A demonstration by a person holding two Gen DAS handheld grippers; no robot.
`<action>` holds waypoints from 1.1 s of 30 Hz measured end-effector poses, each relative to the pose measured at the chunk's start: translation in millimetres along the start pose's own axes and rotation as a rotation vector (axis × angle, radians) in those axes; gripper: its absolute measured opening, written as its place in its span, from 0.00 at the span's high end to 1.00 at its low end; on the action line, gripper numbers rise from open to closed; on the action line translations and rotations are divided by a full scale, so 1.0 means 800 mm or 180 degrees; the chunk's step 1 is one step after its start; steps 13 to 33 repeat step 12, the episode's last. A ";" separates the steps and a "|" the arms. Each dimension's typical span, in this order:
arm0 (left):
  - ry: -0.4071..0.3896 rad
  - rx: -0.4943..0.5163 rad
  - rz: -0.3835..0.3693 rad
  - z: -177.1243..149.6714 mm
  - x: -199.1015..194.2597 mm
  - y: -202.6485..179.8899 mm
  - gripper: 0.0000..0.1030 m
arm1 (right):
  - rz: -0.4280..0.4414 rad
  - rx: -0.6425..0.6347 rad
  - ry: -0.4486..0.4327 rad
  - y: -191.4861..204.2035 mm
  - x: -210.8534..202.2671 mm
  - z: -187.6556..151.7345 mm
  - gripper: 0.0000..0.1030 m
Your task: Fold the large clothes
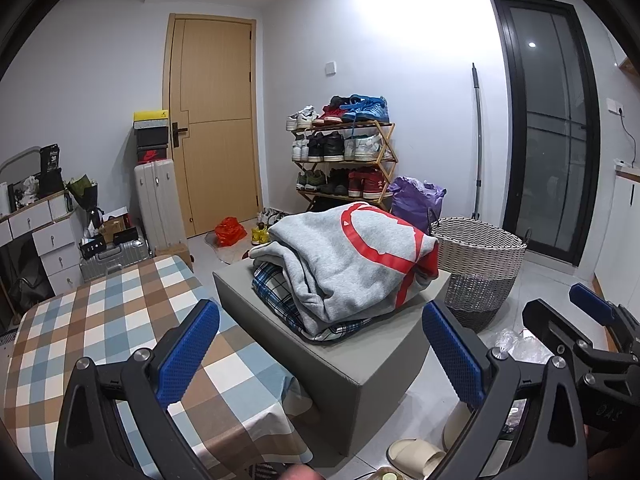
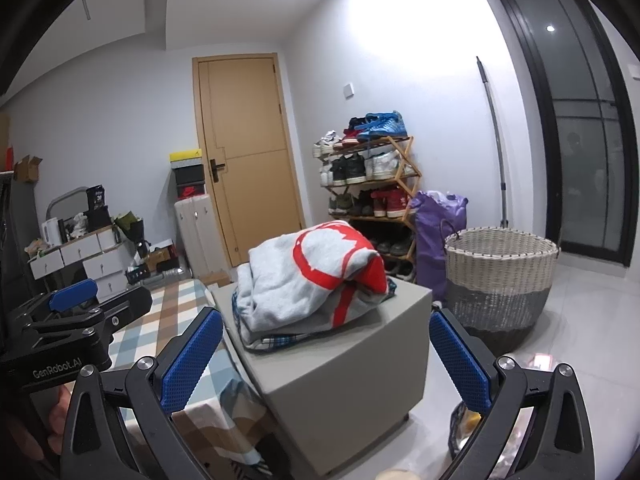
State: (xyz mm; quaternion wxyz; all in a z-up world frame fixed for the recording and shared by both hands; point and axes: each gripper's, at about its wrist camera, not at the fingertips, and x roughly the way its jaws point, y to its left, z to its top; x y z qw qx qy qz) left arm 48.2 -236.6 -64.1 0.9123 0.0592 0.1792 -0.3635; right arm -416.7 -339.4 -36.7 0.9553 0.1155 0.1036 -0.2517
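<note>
On the grey box [image 1: 320, 364] lies a soft, heavy sweatshirt [image 1: 344, 264]; take its edge. Left tool [image 1: 320, 344] and right tool [image 2: 326, 354] are wide apart, holding nothing.

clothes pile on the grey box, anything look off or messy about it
Yes. The grey sweatshirt with the red print lies bunched and rumpled, not folded, on top of a plaid garment that sticks out beneath it. The pile sits on the grey box. Nothing looks spilled or damaged.

Clothes pile [image 1: 344, 264] on box [image 1: 360, 364]; bed [image 1: 120, 320] left of box; basket [image 1: 476, 264] right; shoe rack [image 1: 344, 156] behind.
</note>
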 end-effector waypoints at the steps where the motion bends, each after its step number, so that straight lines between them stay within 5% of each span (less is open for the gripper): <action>1: 0.0004 -0.0005 0.0012 0.000 0.001 0.000 0.03 | 0.0011 0.0004 0.0002 0.001 0.000 0.000 0.00; 33: 0.0161 -0.0246 -0.0112 -0.004 0.017 0.025 0.03 | 0.0062 -0.0008 0.0061 0.006 0.009 -0.006 0.00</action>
